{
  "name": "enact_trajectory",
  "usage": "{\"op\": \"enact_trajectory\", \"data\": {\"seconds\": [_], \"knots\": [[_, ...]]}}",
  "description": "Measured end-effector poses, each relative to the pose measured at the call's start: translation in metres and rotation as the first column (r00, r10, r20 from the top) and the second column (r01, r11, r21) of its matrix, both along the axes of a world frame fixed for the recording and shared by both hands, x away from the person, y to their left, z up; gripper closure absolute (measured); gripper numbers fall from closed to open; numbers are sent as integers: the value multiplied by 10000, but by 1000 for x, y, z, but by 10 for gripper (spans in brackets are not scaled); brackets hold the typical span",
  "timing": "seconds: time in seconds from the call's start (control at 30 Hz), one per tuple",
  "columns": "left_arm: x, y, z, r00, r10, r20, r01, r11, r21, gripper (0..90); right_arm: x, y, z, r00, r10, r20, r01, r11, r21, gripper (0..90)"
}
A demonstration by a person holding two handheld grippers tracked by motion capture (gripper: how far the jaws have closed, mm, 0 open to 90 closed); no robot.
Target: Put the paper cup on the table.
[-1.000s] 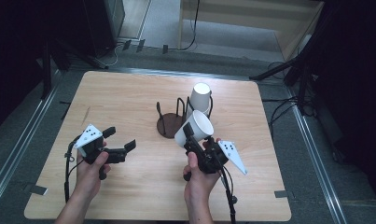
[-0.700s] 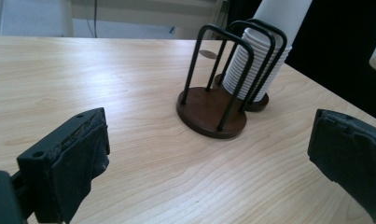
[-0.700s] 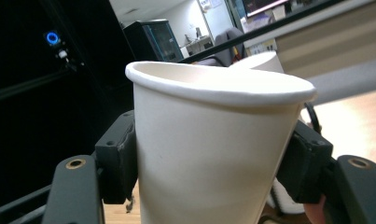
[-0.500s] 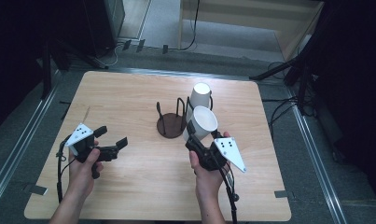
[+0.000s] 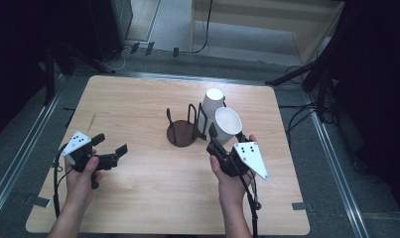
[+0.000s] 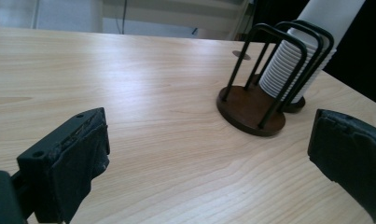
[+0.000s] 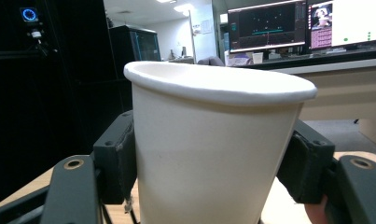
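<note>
The right tool (image 5: 226, 145) grips a white cup (image 5: 228, 125) by its sides, mouth up, just beside the rack (image 5: 183, 130) and its cup stack (image 5: 211, 105). The left tool (image 5: 109, 152) hangs open over the counter (image 5: 138, 193), well apart from the rack.

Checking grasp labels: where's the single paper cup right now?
In the high view the paper cup sits right of centre, held between the right gripper fingers, just right of the wire rack, near the cup stack.

Your table (image 5: 138, 109) is pale wood with fine grain. The cup (image 7: 209, 144) is plain white. The holder's base (image 6: 244, 107) is dark brown, its wires black.
</note>
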State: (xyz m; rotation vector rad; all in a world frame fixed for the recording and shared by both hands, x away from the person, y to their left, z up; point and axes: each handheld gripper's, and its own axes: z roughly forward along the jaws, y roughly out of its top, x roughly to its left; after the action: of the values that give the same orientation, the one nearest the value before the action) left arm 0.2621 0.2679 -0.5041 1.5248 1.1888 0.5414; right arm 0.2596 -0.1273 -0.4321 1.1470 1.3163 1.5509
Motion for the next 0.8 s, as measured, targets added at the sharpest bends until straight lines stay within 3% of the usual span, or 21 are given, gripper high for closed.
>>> {"op": "enact_trajectory", "data": {"seconds": [0.17,0.27,0.57,0.8], "knots": [[-3,9,-6,9991,111,420,-118,9998,158,0,6,-9,-2,9999,-118,56,121,9990,-437,310],[-5,13,-8,9975,282,655,-289,9995,100,0,8,-12,-3,9998,-187,76,190,9989,-439,310],[-6,30,-21,9948,808,621,-849,9942,666,0,21,-28,-6,9989,-432,182,442,9971,-617,312],[-5,41,-28,9908,1234,550,-1269,9898,648,0,33,-38,-9,9986,-521,101,527,9965,-646,314]]}}
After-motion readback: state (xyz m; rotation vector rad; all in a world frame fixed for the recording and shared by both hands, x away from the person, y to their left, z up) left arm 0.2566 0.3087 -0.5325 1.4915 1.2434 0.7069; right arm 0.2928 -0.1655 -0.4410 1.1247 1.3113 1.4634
